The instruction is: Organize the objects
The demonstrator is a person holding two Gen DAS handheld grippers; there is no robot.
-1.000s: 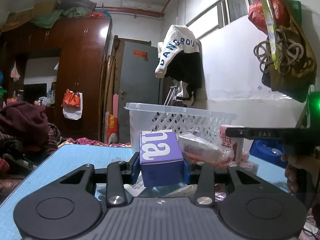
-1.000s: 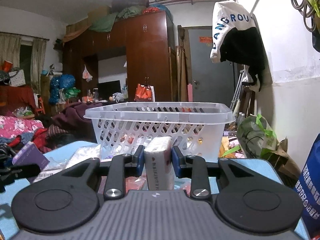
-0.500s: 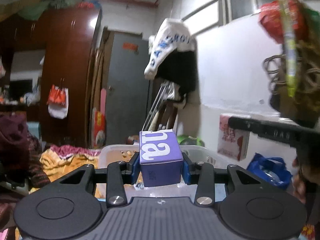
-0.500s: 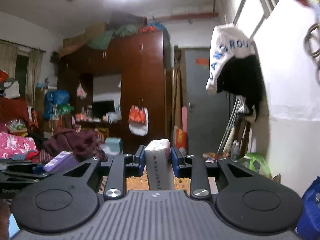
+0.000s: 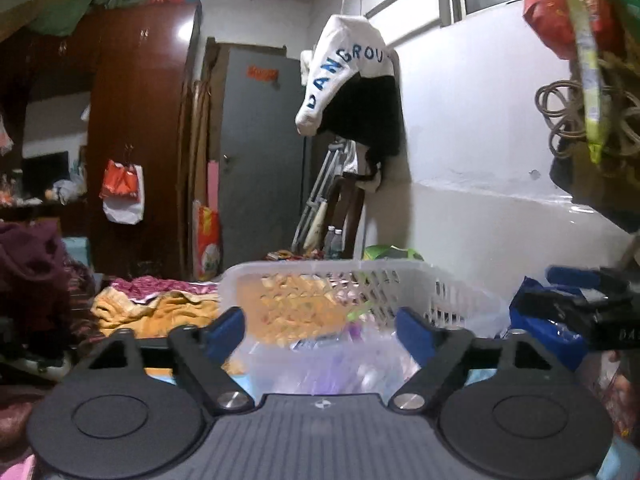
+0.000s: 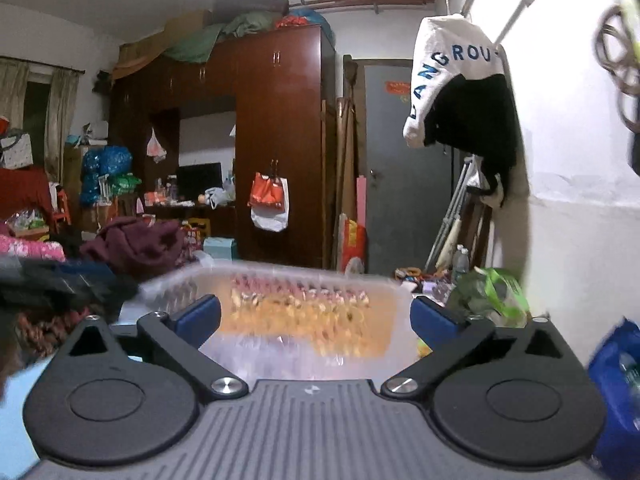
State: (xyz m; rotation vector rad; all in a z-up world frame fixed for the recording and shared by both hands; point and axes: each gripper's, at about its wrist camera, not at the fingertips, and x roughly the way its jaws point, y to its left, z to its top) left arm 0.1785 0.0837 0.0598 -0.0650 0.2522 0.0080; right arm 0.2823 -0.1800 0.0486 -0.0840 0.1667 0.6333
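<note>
White plastic basket [image 5: 400,284] sits just beyond both grippers, contents blurred. Left gripper [image 5: 320,326] spread wide, empty; right gripper [image 6: 316,314] likewise. Judgement: back straight out, clear the rim [image 6: 280,270]. Pale blue bench [image 5: 240,382] underneath; brown wardrobe [image 6: 276,140] far, grey door [image 5: 260,160] right of it.

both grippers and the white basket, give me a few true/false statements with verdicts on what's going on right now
1. The left gripper is open with nothing between its fingers. True.
2. The right gripper is clamped on a white carton. False: it is open and holds nothing.
3. The white basket lies ahead of both grippers. True.
4. A purple box sits in the left gripper. False: its jaws are spread apart and bare.
5. A white hooded garment hangs on the wall. True.
</note>
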